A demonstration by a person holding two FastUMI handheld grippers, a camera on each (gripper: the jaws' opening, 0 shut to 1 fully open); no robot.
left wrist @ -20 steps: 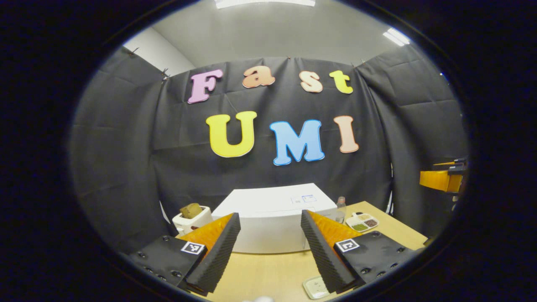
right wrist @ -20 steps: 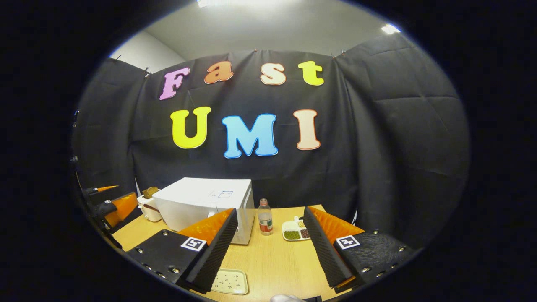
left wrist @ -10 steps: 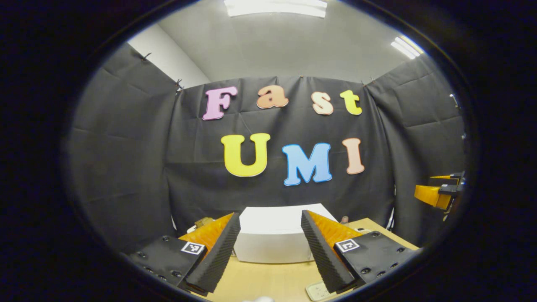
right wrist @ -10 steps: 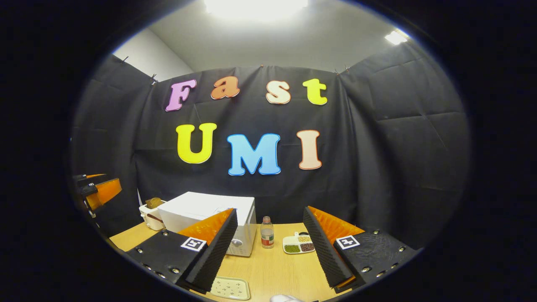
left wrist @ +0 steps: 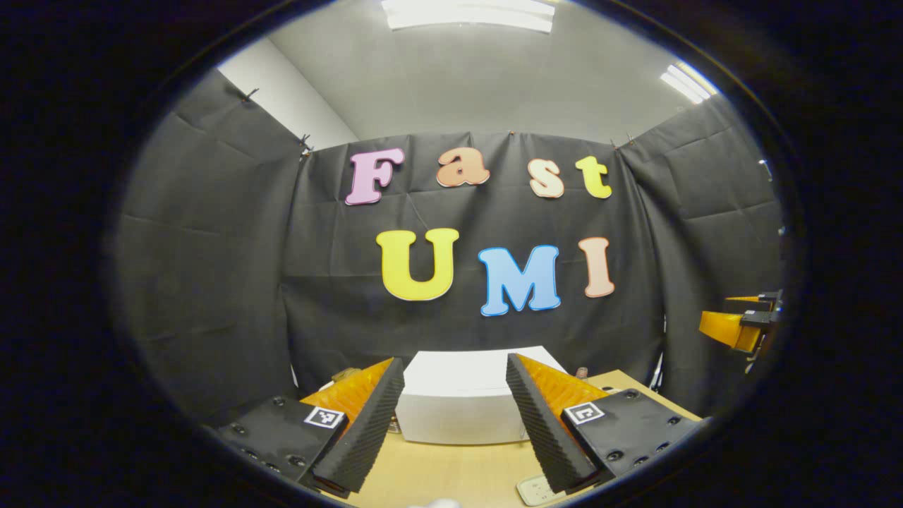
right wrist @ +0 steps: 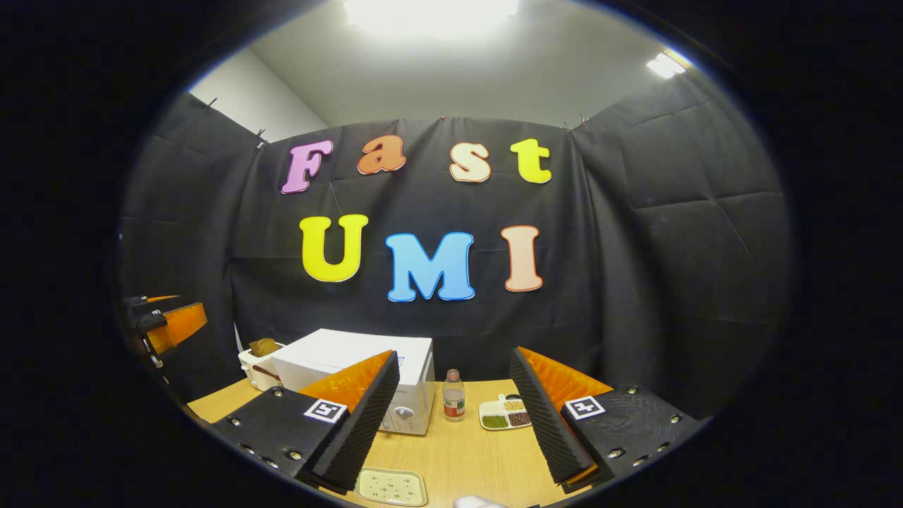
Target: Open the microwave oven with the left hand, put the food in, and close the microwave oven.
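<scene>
In the left gripper view the left gripper (left wrist: 455, 423) is held level above the wooden table (left wrist: 451, 469), its two fingers spread wide apart with nothing between them, and the white microwave oven (left wrist: 465, 395) sits dead ahead at twelve o'clock, framed in the gap between the fingers, its door closed. At about five o'clock, just by the right-hand finger, the corner of a pale tray (left wrist: 532, 488) peeks out on the table. Far off at three o'clock the right gripper (left wrist: 741, 326) shows at the edge of the view, held up in the air. In the right gripper view the right gripper (right wrist: 455, 423) likewise hangs above the table (right wrist: 465, 458) with its fingers wide apart and empty. From here the microwave oven (right wrist: 367, 367) stands at about eleven o'clock, partly behind the left-hand finger, its knob side facing this way. Just beside it at twelve o'clock stands a small bottle (right wrist: 453, 397), upright, and next to that at one o'clock a divided dish (right wrist: 502, 416) with green and brown grains. A white toaster (right wrist: 257, 363) with a brown slice in it stands at ten o'clock, touching or nearly touching the oven's far side. The pale tray (right wrist: 390, 486) lies at six o'clock, close to the left-hand finger; whether any food is on it I cannot tell. The left gripper (right wrist: 166, 324) shows at nine o'clock, aloft.
</scene>
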